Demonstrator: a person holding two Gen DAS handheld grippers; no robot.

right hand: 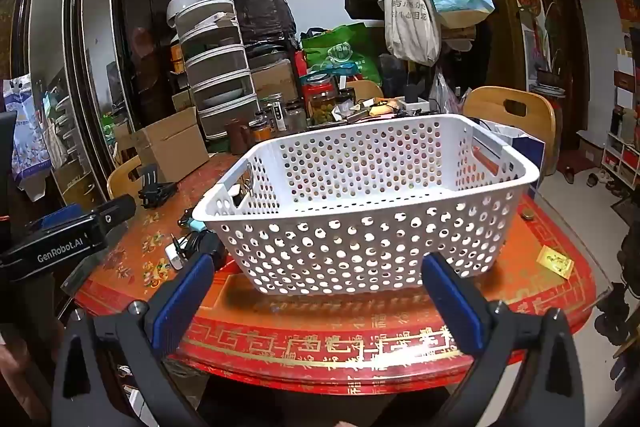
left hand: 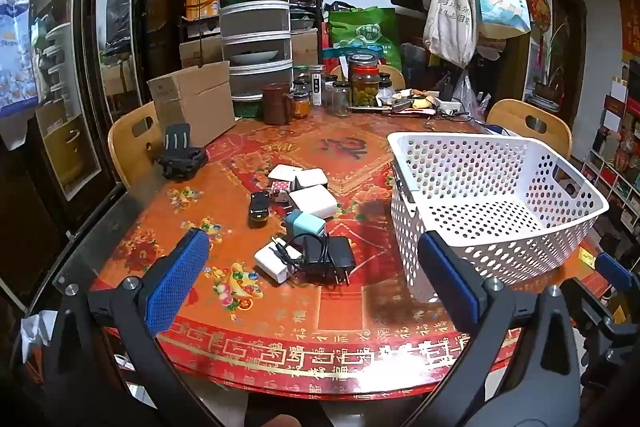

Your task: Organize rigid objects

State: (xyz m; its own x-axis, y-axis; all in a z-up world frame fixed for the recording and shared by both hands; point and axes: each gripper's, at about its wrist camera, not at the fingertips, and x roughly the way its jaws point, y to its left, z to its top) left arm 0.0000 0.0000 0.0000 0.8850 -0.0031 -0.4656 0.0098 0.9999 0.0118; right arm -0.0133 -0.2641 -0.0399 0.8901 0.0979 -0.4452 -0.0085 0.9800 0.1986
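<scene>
Now you hold both grippers over the near edge of the round red-and-gold table (left hand: 280, 339), angled downward. Your left gripper (left hand: 320, 267) stands spread to its widest, blue pads (left hand: 176, 279) well apart, nothing between them; beyond it lies a loose cluster of chargers: a black adapter (left hand: 332, 259) with its cord, a white charger (left hand: 272, 261) touching it, a teal plug (left hand: 306, 225), a larger white block (left hand: 314, 202), a small black toy car (left hand: 259, 213). Just to their right sits the white perforated basket (left hand: 496, 211), empty. Your right gripper (right hand: 320, 287) faces the basket's (right hand: 360, 227) near wall, jaws equally wide and gripping nothing. Jars (left hand: 364, 83) and a cardboard box (left hand: 192, 99) crowd the table's far side.
</scene>
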